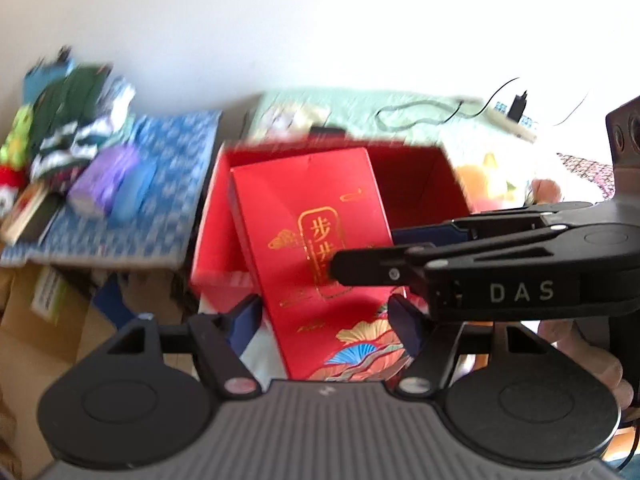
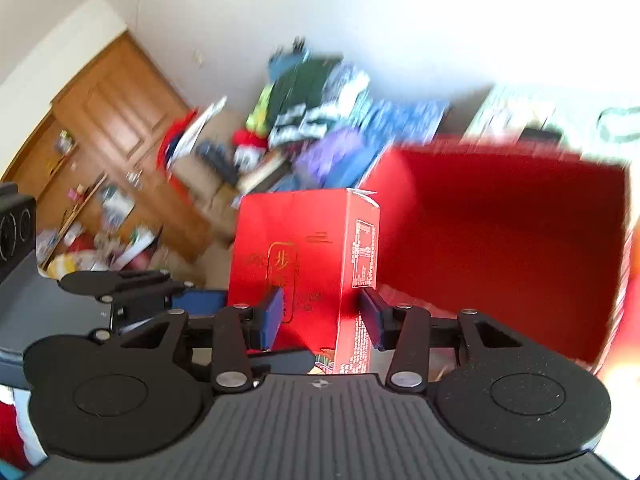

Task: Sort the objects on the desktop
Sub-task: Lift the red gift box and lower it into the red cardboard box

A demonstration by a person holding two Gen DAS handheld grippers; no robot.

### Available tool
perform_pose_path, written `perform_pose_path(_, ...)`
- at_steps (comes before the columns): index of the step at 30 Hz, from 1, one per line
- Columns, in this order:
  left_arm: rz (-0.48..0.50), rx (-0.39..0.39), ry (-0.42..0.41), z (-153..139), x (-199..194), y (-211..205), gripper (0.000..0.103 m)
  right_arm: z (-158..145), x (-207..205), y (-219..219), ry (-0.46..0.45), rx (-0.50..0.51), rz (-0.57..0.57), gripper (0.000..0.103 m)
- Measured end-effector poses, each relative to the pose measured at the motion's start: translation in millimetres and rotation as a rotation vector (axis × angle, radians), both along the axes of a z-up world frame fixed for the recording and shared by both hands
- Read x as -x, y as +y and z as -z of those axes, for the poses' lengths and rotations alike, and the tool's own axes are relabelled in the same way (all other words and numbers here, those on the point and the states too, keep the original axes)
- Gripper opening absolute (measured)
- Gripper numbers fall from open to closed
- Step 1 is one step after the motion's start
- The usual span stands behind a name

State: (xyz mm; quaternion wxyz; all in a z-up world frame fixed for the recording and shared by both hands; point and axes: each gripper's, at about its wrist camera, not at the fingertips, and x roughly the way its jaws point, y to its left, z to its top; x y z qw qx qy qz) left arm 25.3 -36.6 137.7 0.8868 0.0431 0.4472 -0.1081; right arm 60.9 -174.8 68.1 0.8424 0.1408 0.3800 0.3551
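Left tongs: your left tongs point(image 1: 320, 316) are pinching the lower part of the flat red gift carton point(image 1: 316, 256); both blue pads are pressing on its two long edges.
Right tongs: your right tongs point(image 2: 322, 316) are gripping the same carton point(image 2: 304, 264) across its thinner dimension, one pad on the printed front, the other on the narrow side with small white text.
Right tongs, seen from the left: they point(image 1: 352, 270) are reaching in from the right edge, their black finger lying across the carton's gold lettering.
Carton: it is standing tilted, its top end leaning into the open red box point(image 1: 416, 176); gold characters and a coloured fan pattern are showing on its front.
Red box: it is sitting just behind the carton, mouth open toward you, interior point(image 2: 500, 240) plain red.
Left of the box: a blue patterned cloth point(image 1: 172, 160) is carrying a purple packet point(image 1: 104, 180), and folded clothes point(image 1: 72, 120) are piling up behind it.
Behind the box: a pale green cover point(image 1: 400, 116) is holding a black cable point(image 1: 416, 114) and a white power strip point(image 1: 516, 128).
Far left, right wrist view: a wooden cabinet point(image 2: 116, 120) is standing against the white wall.
Sharpness: both views are blurring, so finer detail is unreadable.
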Motion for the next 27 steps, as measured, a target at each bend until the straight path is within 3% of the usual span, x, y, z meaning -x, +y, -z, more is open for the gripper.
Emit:
perform_pose_path(6,0.137,0.034,0.04,19,-71,-18,0.07,2,-39,-12,0.046,0.076,0.169,0.046)
perform_pose_path(15,0.226,0.055,0.262,108,-156,-31,0.072,71,-93,-15,0.28,0.175,0.3,0.047)
perform_pose_path(21,0.214,0.044,0.379,140,-179,-24,0.072,102,-114,-13,0.444,0.198,0.328,0.047)
perform_pose_path(27,0.197,0.046,0.418,149,-186,-4,0.072,117,-128,-4,0.564,0.211,0.321,0.044)
